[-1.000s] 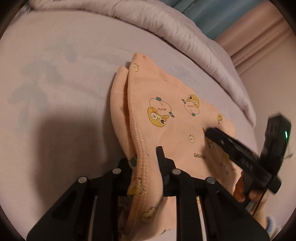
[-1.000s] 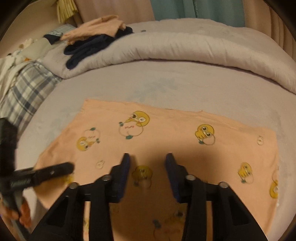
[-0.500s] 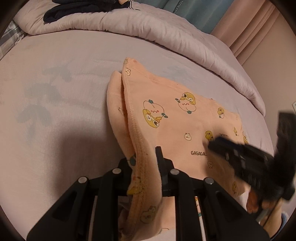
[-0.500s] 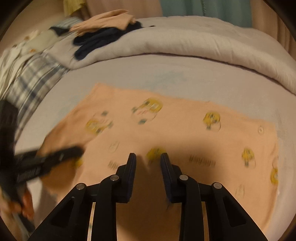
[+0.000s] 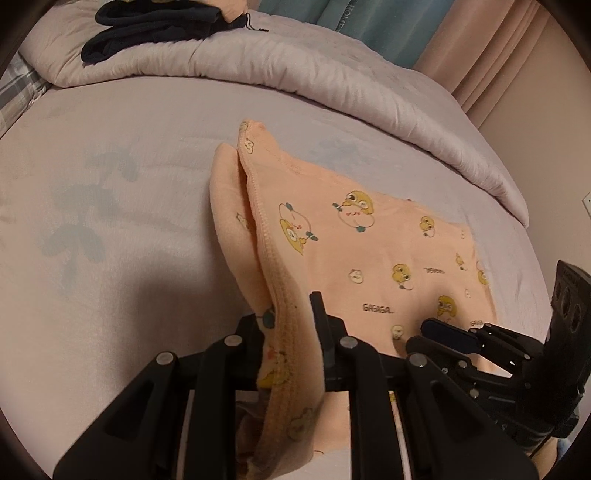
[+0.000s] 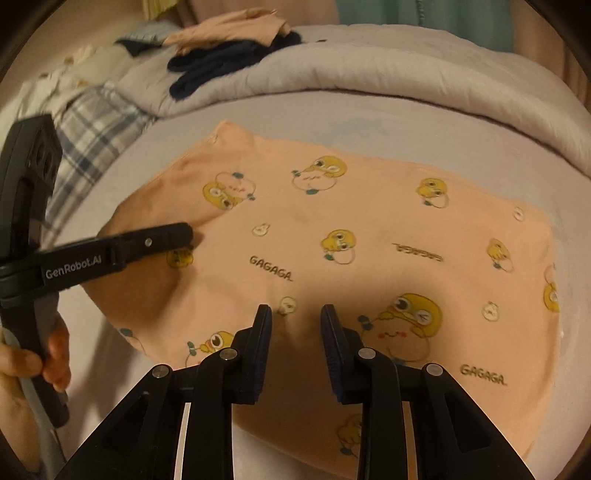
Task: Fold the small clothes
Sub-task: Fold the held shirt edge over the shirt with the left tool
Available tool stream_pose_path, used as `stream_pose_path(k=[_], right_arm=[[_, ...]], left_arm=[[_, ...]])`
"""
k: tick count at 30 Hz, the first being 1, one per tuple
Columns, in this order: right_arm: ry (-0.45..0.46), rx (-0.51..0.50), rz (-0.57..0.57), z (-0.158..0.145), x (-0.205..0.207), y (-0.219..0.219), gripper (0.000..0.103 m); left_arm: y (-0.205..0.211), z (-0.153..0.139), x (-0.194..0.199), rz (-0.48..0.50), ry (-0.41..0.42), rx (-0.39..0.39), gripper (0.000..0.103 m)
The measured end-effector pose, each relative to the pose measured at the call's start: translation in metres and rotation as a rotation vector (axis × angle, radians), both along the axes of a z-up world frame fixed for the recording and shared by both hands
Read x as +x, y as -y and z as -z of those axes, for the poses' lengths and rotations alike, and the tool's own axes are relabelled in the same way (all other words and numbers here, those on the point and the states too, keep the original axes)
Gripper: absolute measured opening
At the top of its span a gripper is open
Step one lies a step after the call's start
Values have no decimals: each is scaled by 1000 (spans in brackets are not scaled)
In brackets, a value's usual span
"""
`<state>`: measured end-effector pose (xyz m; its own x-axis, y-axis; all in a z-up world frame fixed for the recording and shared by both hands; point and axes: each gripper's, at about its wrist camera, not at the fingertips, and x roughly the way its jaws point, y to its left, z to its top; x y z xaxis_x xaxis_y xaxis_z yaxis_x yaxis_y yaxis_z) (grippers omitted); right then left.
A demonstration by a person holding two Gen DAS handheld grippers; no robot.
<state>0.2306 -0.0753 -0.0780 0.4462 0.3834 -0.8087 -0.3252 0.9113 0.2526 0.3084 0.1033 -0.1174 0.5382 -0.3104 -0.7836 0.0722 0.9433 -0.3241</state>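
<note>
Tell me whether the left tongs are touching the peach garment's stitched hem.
Touching. The left wrist view shows the left tongs shut on the peach garment, its stitched hem bunched between the fingers and lifted off the bed.

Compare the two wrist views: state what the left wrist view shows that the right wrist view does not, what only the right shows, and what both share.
Only the left wrist view: the left tool shut on the peach garment's bunched stitched hem, and that edge doubled up.

Only the right wrist view: the right tool open with bare cloth between its tips, a hand gripping the left tool's handle, the plaid fabric.

Both: the garment, grey duvet, dark clothes on it.
</note>
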Motion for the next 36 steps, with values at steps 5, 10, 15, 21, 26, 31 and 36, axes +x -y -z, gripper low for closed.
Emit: stream_pose_path(k=[5,10,15,21,26,31,36], right_arm=[[-6,87,68,-1,0,20,31],[-24,159,135,0,-2,40,31],[-65,332,197,5,7,66,31],[-141,594,277,17,16,98,47],[-187,773,323,27,14,122,62],[-239,933,365,41,11,149,68],[-288,1001,360,48,9,159,68]], left_arm=[[5,-10,-2,3,20,-4,16],[13,-19,-2,18,33,-48,14],[37,-26,-1,65,48,-54,13],[77,-34,2,144,61,-29,13],[129,-36,5,252,65,21,14],[173,-20,8,364,17,32,21],[191,-7,9,438,-39,-3,50]])
